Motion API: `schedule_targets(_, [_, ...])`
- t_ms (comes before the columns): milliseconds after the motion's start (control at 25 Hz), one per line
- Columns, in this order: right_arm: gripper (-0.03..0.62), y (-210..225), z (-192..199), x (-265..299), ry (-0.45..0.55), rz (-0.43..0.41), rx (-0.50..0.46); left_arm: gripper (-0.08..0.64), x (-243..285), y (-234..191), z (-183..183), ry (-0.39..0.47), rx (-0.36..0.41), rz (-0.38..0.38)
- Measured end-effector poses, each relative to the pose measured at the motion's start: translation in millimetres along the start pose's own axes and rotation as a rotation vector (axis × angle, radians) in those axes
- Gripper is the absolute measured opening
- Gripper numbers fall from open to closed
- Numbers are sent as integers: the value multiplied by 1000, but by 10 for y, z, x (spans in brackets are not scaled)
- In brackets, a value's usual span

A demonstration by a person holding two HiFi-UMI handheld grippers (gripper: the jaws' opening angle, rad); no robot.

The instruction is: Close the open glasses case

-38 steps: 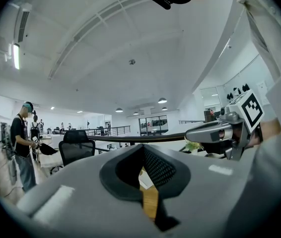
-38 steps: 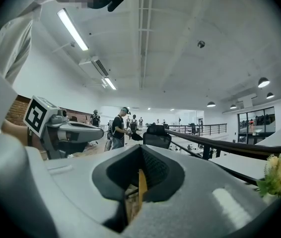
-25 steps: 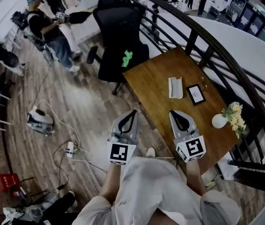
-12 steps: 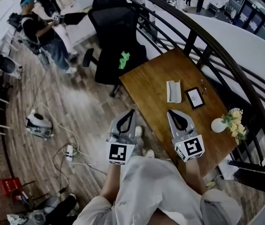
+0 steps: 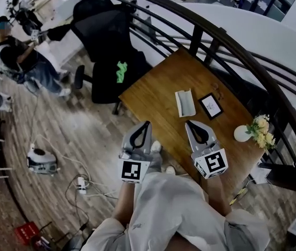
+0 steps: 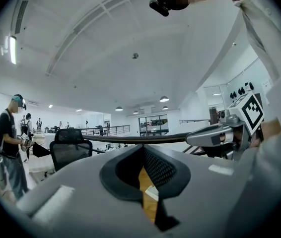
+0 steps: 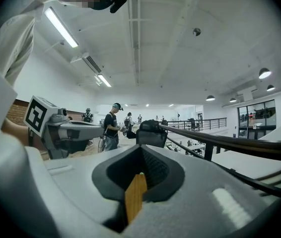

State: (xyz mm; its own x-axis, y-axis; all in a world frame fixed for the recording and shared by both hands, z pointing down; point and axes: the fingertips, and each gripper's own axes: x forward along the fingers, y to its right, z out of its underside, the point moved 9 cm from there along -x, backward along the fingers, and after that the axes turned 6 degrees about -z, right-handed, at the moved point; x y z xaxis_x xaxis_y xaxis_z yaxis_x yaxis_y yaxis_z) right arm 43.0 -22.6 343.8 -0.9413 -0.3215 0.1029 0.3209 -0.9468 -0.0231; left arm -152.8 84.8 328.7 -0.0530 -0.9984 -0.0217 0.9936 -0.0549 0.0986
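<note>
Pale, oblong glasses case [image 5: 185,102] lying open around mid-table [image 5: 148,95], towards far edge, just beside small framed picture [image 5: 211,105]; left gripper [image 5: 146,124] and right gripper [image 5: 189,124] pinched together, empty, by near edge, apart from case.

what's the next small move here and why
Probably reach the right gripper forward toward the open glasses case: it lies untouched on the wooden table just ahead, and that gripper, like the left gripper, hovers short of it, shut and empty.
</note>
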Motion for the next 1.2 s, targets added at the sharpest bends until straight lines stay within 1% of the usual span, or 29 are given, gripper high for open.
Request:
schedule_targets(240, [3, 189, 131, 205, -8, 114, 58, 20, 453, -163, 182, 0, -2, 139])
schedule_targets(400, [3, 277, 184, 309, -34, 223, 83, 20, 742, -282, 318, -9, -21, 234])
schedule_targets(480, [3, 322, 224, 350, -45, 277, 99, 20, 886, -335, 383, -11, -16, 281])
schedule_targets(720, [3, 373, 423, 439, -79, 409, 147, 20, 1209, -427, 620, -50, -28, 412])
schedule_targets(840, [3, 503, 543, 557, -93, 448, 195, 20, 1470, -474, 763, -75, -12, 471])
schedule_targets(960, [3, 572, 636, 557, -105, 488, 235, 20, 1635, -426, 873, -92, -18, 521])
schedule_targets(1120, [3, 625, 779, 525, -124, 535, 268, 20, 1786, -329, 1037, -129, -47, 562])
schedule_targets(1200, [3, 641, 850, 501, -137, 548, 283, 20, 1839, -281, 1115, -148, -39, 579])
